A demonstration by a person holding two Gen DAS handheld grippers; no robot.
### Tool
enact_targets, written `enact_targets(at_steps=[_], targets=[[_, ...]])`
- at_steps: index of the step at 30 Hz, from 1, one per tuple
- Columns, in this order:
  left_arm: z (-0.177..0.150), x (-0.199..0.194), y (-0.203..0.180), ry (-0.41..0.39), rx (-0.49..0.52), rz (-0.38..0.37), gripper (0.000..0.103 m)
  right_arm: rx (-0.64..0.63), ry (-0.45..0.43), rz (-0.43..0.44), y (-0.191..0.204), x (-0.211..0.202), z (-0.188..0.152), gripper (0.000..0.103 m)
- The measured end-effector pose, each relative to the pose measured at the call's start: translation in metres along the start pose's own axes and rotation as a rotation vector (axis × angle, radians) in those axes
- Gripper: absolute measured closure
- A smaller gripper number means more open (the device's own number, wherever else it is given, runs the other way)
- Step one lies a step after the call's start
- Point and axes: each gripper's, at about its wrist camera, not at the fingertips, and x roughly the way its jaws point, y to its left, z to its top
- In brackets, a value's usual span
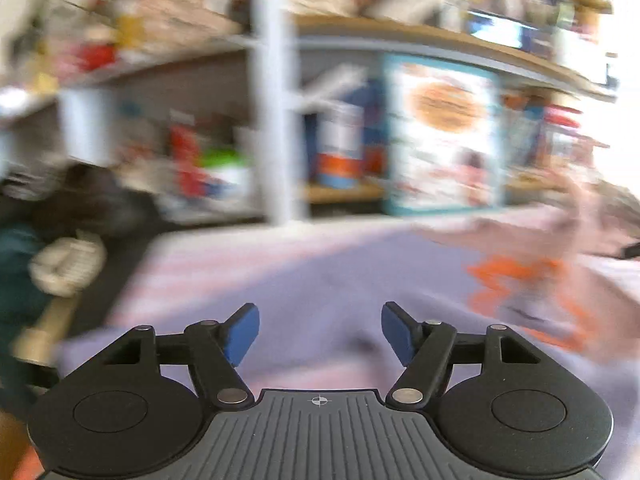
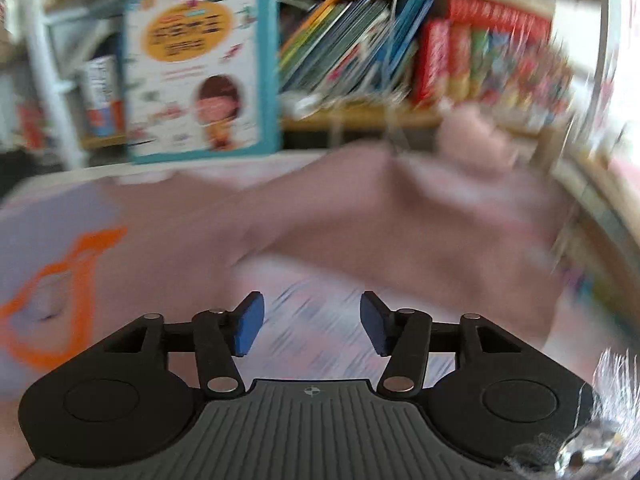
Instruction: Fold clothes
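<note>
A lilac garment point(image 1: 320, 280) with an orange print point(image 1: 516, 276) lies spread on the table; both views are motion-blurred. My left gripper point(image 1: 320, 334) is open and empty, hovering over the lilac cloth. A pink garment point(image 2: 360, 220) lies rumpled to the right, partly over the lilac one point(image 2: 48, 216), whose orange print point(image 2: 60, 292) shows at the left of the right wrist view. My right gripper point(image 2: 308, 328) is open and empty above a striped surface point(image 2: 304, 312) in front of the pink cloth.
A shelf unit with a white post point(image 1: 276, 92) stands behind the table, full of books point(image 2: 480, 48), a large picture book point(image 2: 200, 60) and cans point(image 1: 340, 148). Dark clothes and a pale bundle point(image 1: 68, 260) lie at the left.
</note>
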Motion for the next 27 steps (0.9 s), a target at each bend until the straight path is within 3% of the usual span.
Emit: enact_targets(at_steps=[2,5,9,11,12,14,16,18,22,24,27], targets=[[-0.007,0.015,-0.019,0.067,0.028,-0.04,0.028,0.045,0.032,0.074,0.007,-0.011,-0.015,0.048],[-0.016,0.038,-0.034,0.175,0.048,0.028,0.029,0.086,0.057,0.132,0.01,-0.025,-0.036,0.048],[-0.023,0.047,-0.037,0.204,-0.01,-0.015,0.03,0.093,0.075,0.167,0.019,-0.037,-0.055,0.058],[-0.024,0.047,-0.033,0.201,-0.057,-0.03,0.045,0.089,0.09,0.183,0.023,-0.039,-0.065,0.081],[-0.024,0.046,-0.031,0.189,-0.071,-0.026,0.052,0.085,0.089,0.18,0.026,-0.04,-0.069,0.083],[-0.024,0.045,-0.026,0.18,-0.099,-0.049,0.088,0.078,0.089,0.181,0.032,-0.042,-0.074,0.088],[-0.023,0.047,-0.02,0.174,-0.122,-0.074,0.098,0.073,0.092,0.189,0.039,-0.044,-0.077,0.091],[-0.021,0.045,-0.011,0.148,-0.109,-0.012,0.098,0.04,0.097,0.21,0.052,-0.047,-0.08,0.092],[-0.019,0.04,0.008,0.121,-0.11,0.114,0.098,-0.04,0.126,0.356,0.087,-0.052,-0.088,0.092],[-0.021,0.041,0.007,0.131,-0.089,0.127,0.098,-0.091,0.134,0.394,0.104,-0.053,-0.093,0.092],[-0.025,0.042,-0.002,0.128,-0.081,0.07,0.098,-0.109,0.109,0.323,0.106,-0.057,-0.093,0.093]])
